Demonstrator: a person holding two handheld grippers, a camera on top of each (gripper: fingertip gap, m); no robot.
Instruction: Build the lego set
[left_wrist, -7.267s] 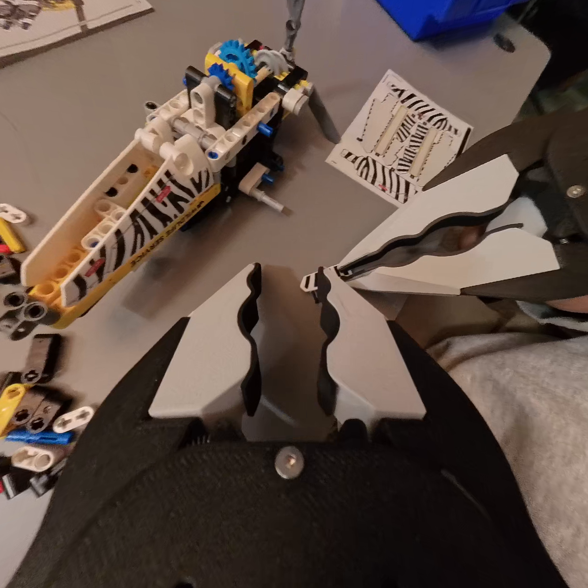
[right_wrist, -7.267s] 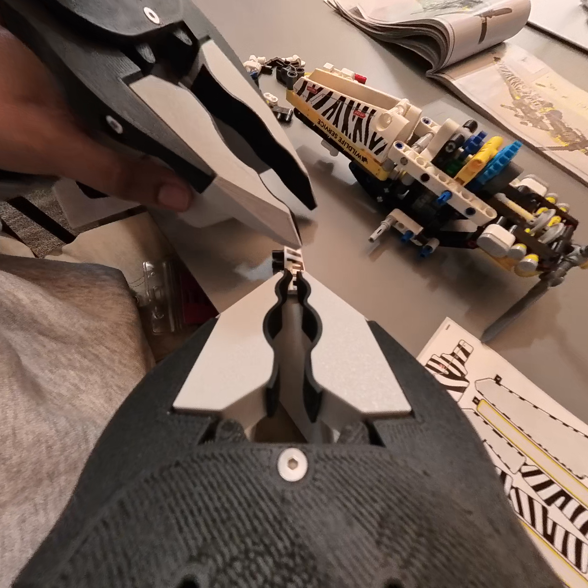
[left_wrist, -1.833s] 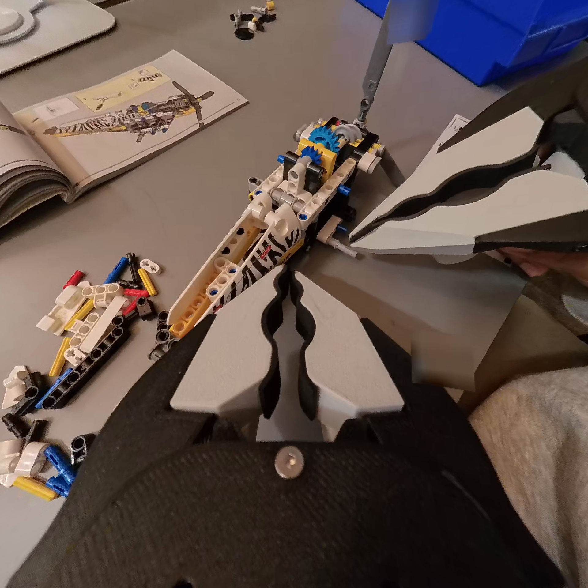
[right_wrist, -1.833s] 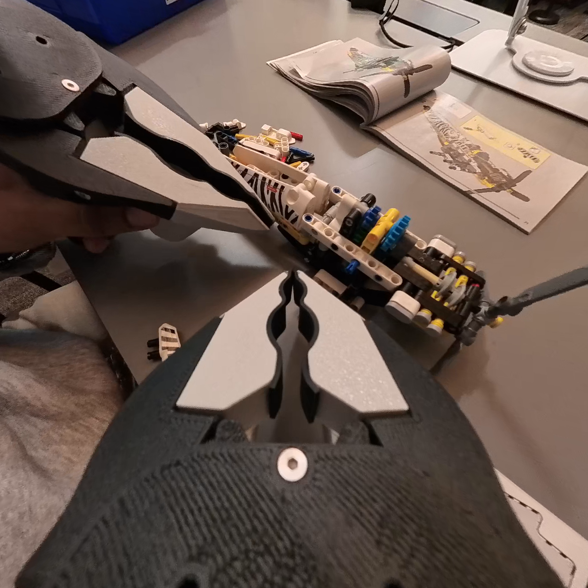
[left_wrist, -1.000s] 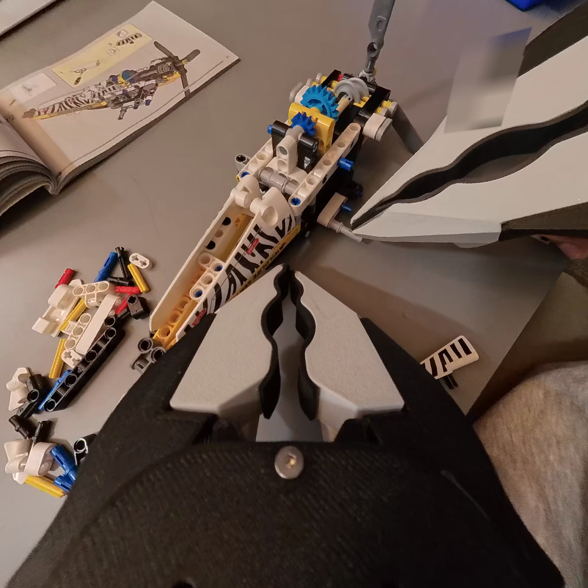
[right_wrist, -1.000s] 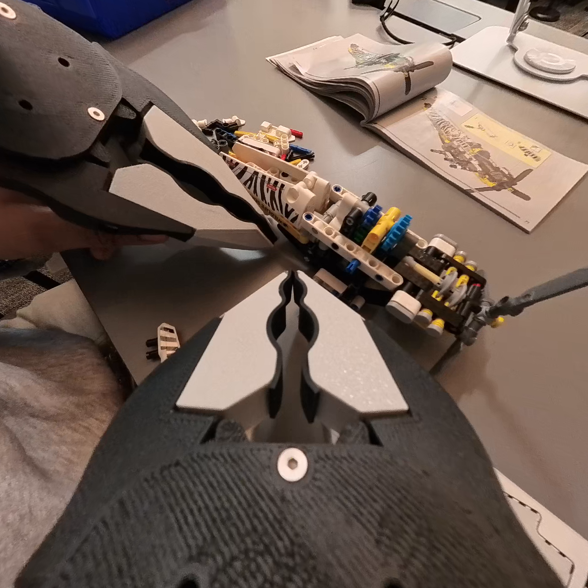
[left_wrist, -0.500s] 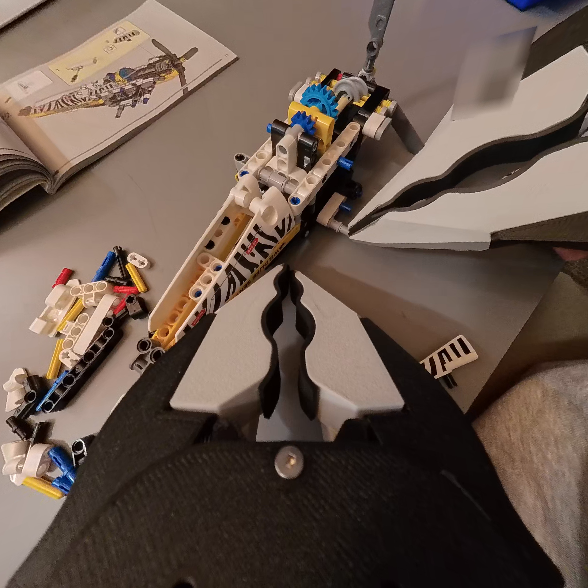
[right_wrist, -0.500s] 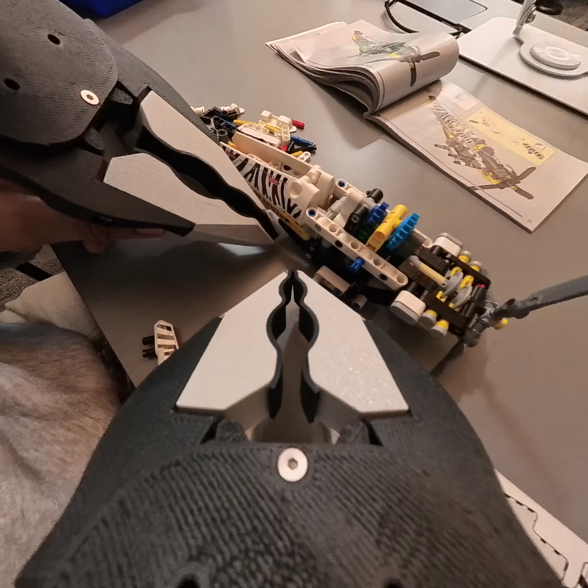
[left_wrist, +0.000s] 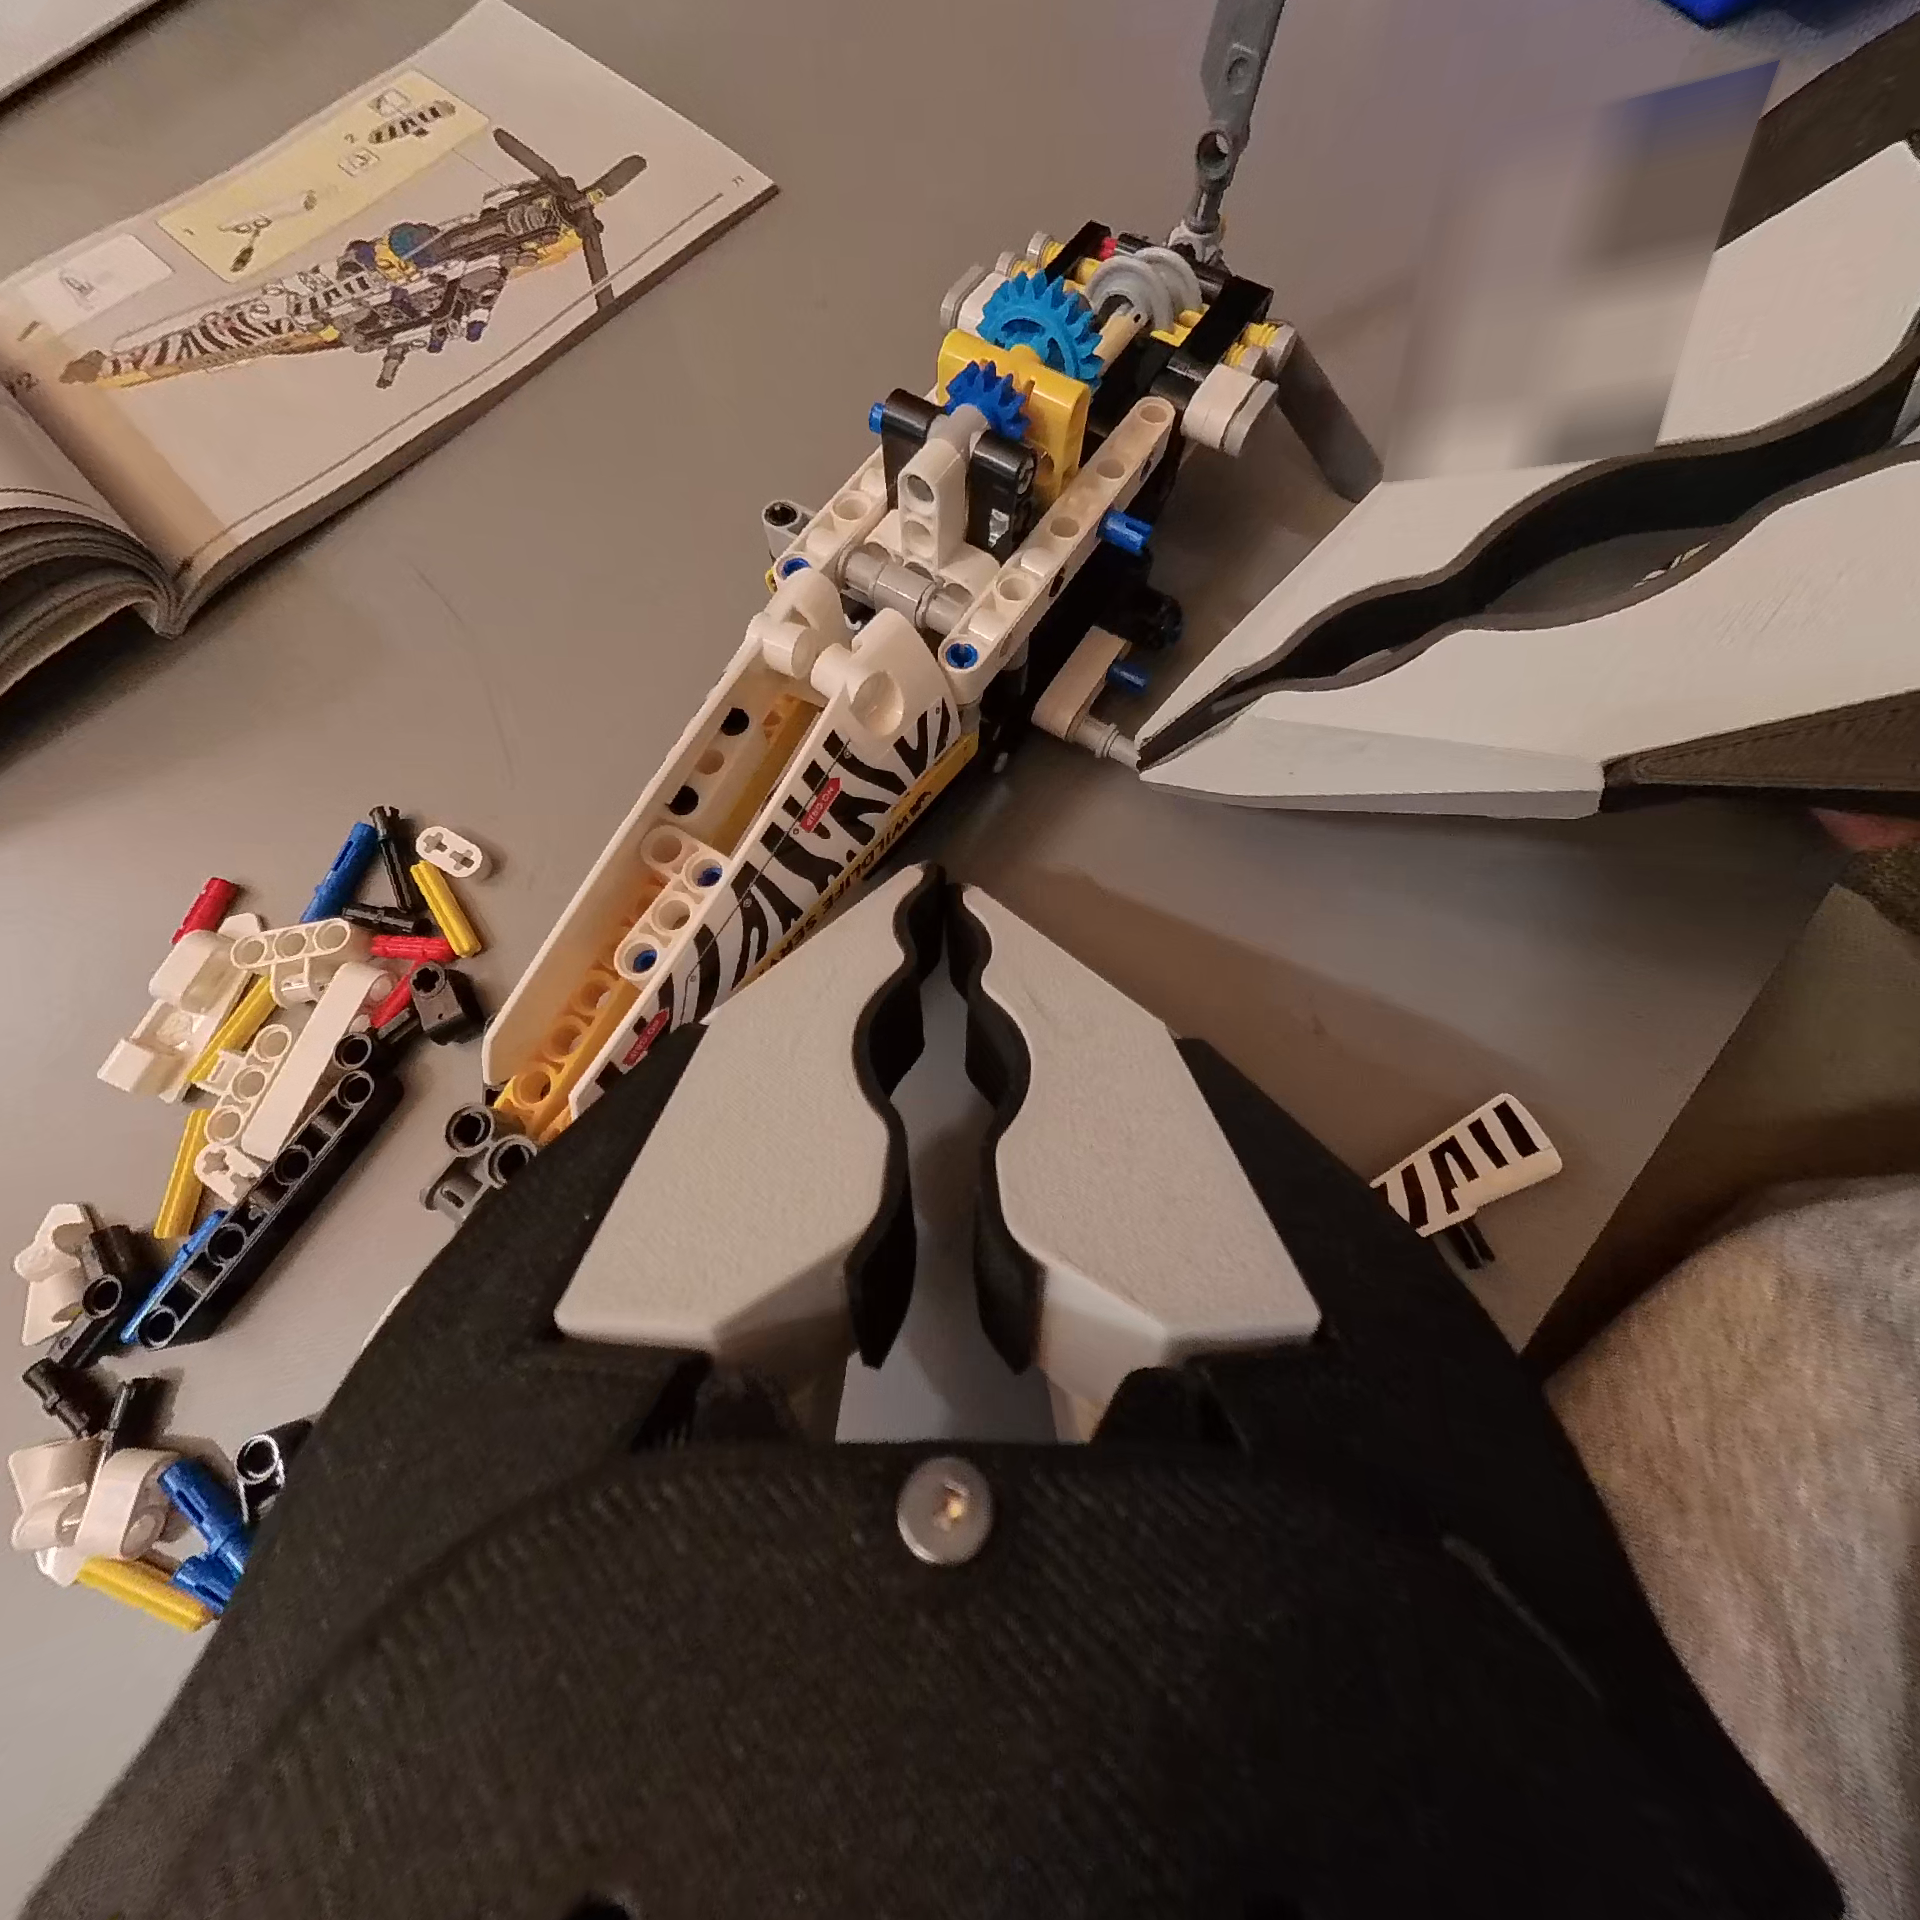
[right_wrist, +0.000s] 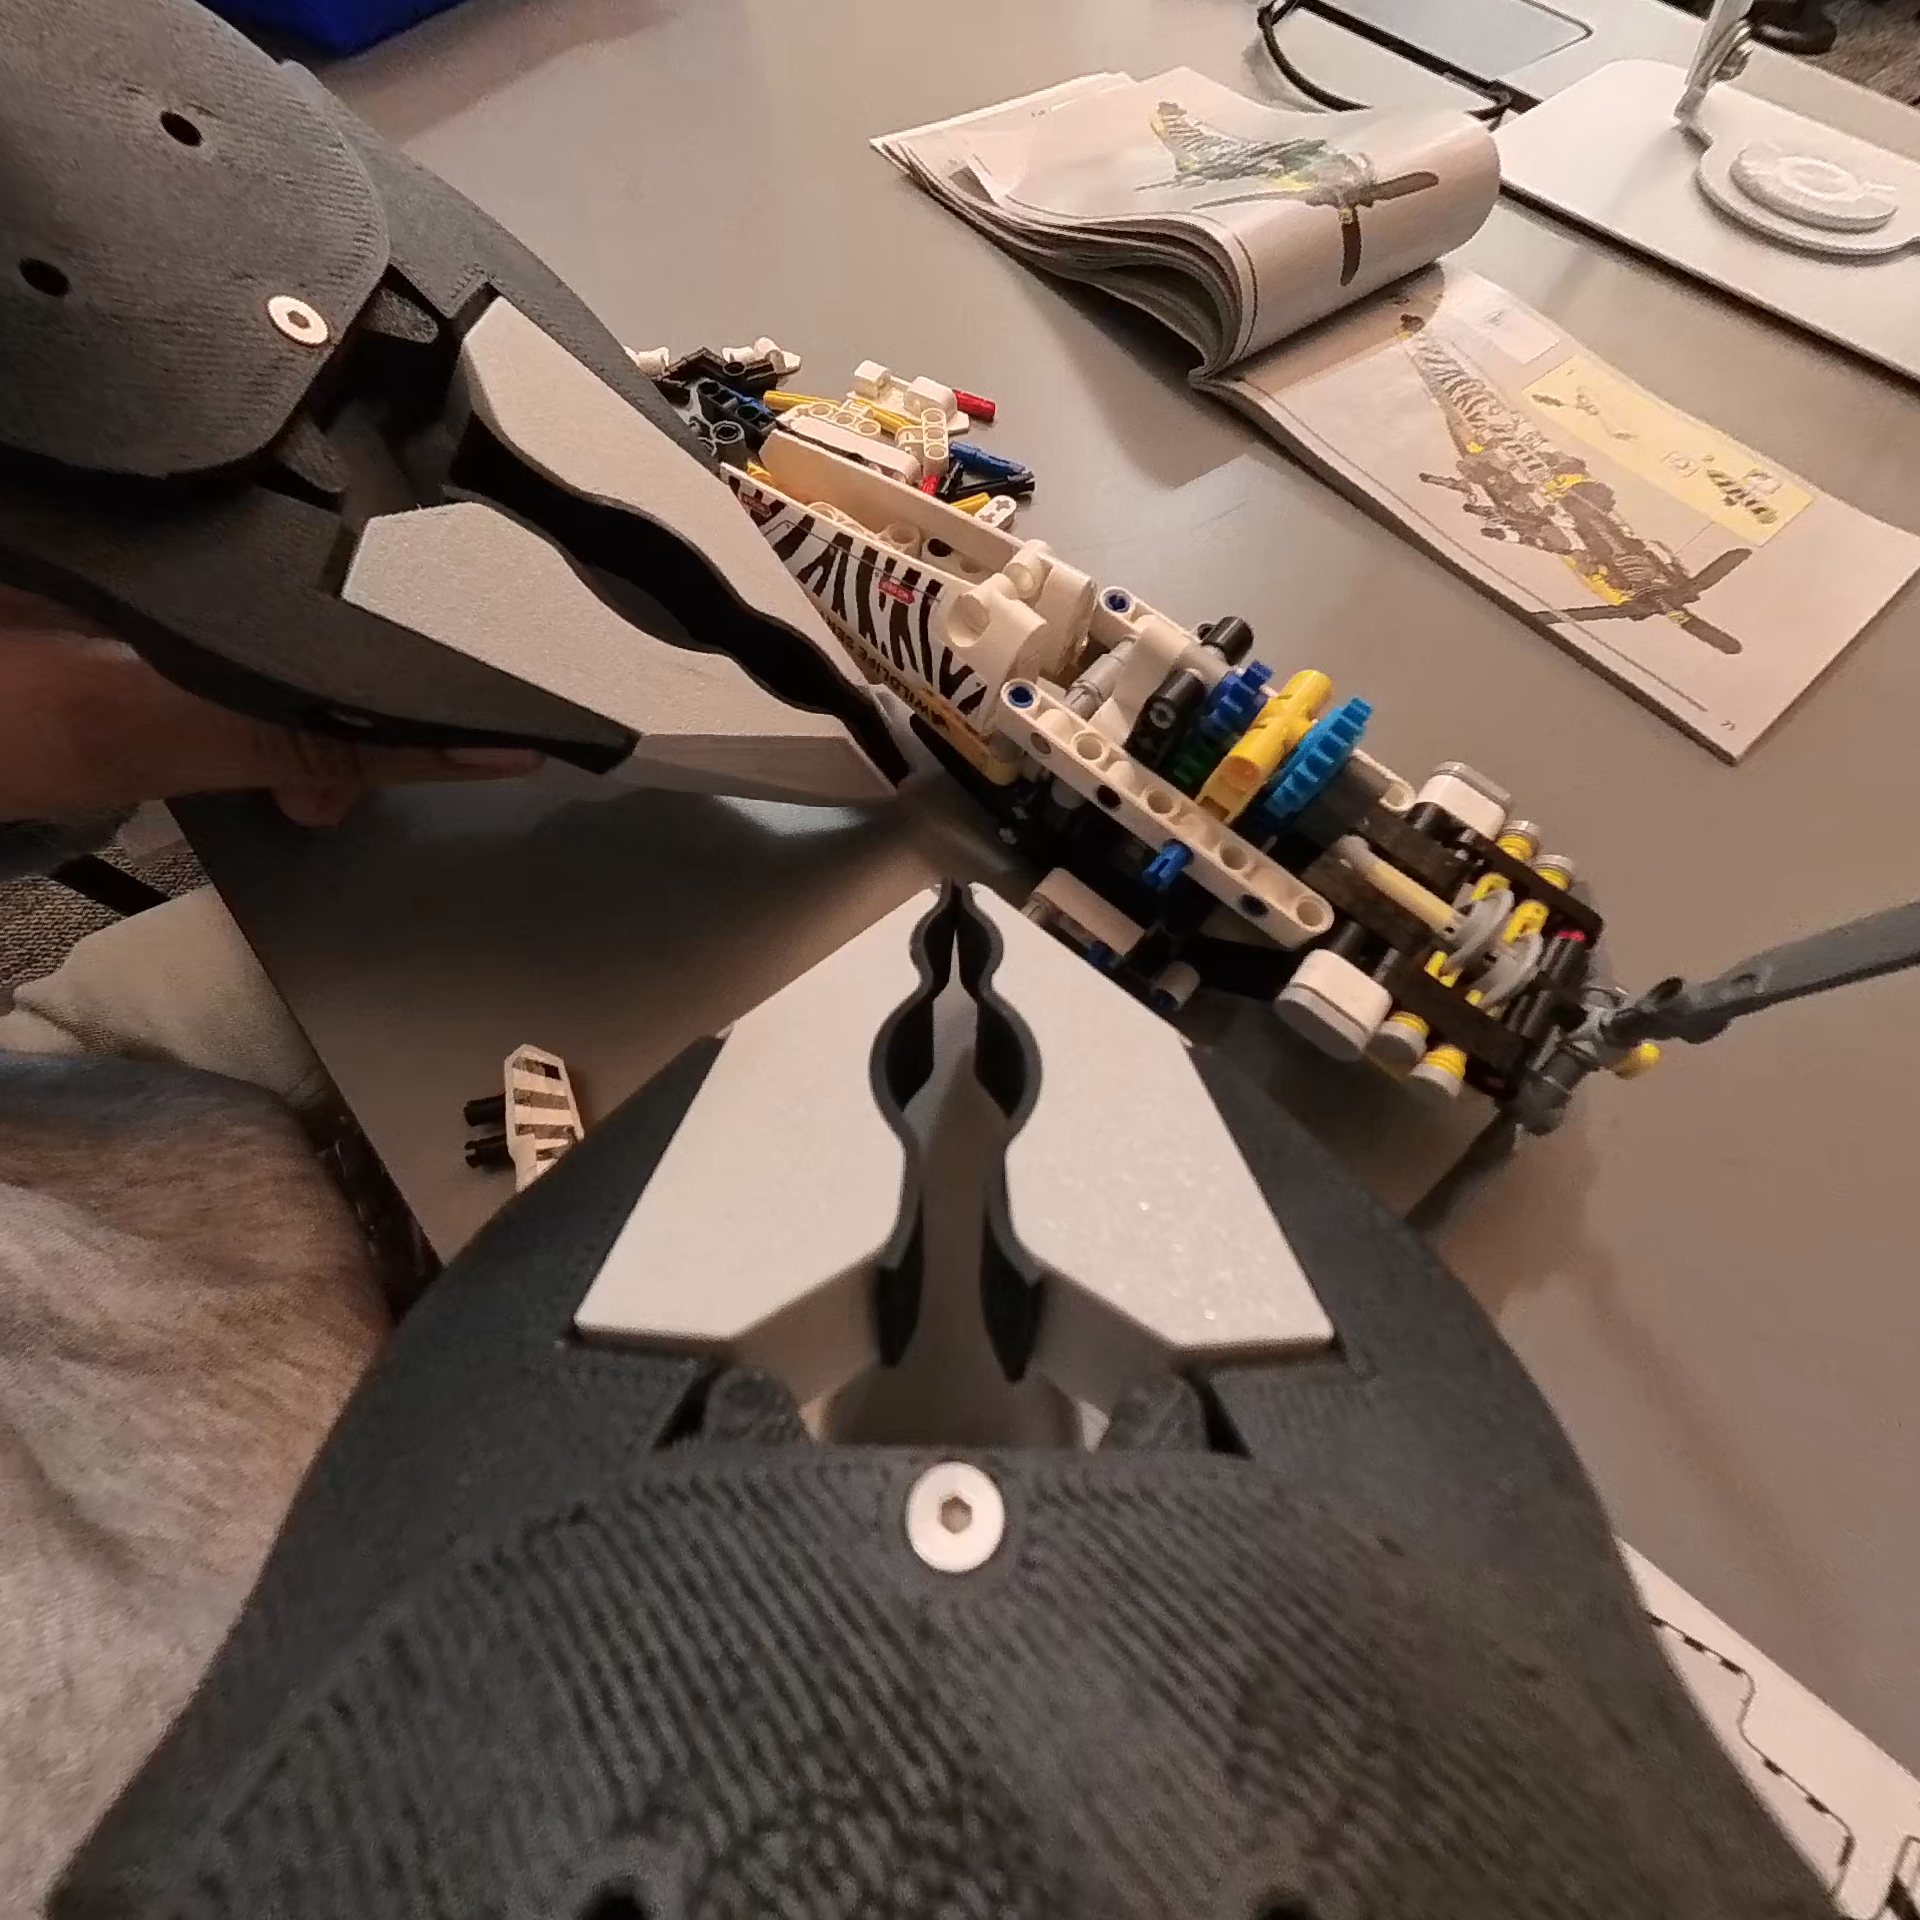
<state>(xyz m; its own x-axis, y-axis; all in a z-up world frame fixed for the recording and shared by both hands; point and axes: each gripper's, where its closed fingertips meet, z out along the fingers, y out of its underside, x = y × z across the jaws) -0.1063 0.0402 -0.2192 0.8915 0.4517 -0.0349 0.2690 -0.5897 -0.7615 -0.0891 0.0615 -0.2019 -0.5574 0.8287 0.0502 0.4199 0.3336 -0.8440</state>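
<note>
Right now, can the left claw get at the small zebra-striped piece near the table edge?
Probably yes. The zebra-striped piece lies alone on bare table, just right of the left claw, with nothing between them. That claw is shut and empty, so it must open first. The right claw is over by the model.

Each black textured tool (left_wrist: 945, 883) has grey wavy-edged fingers (right_wrist: 1132, 1174), one silver screw.

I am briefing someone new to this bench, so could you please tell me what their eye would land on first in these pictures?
First comes the half-built zebra-striped plane model lying in the middle of the grey table, with blue gears at its far end. Both closed grippers flank it: the left gripper by its striped side, the right gripper at a small peg on its side. Left of it lie the loose parts, and the open instruction booklet lies beyond.
</note>
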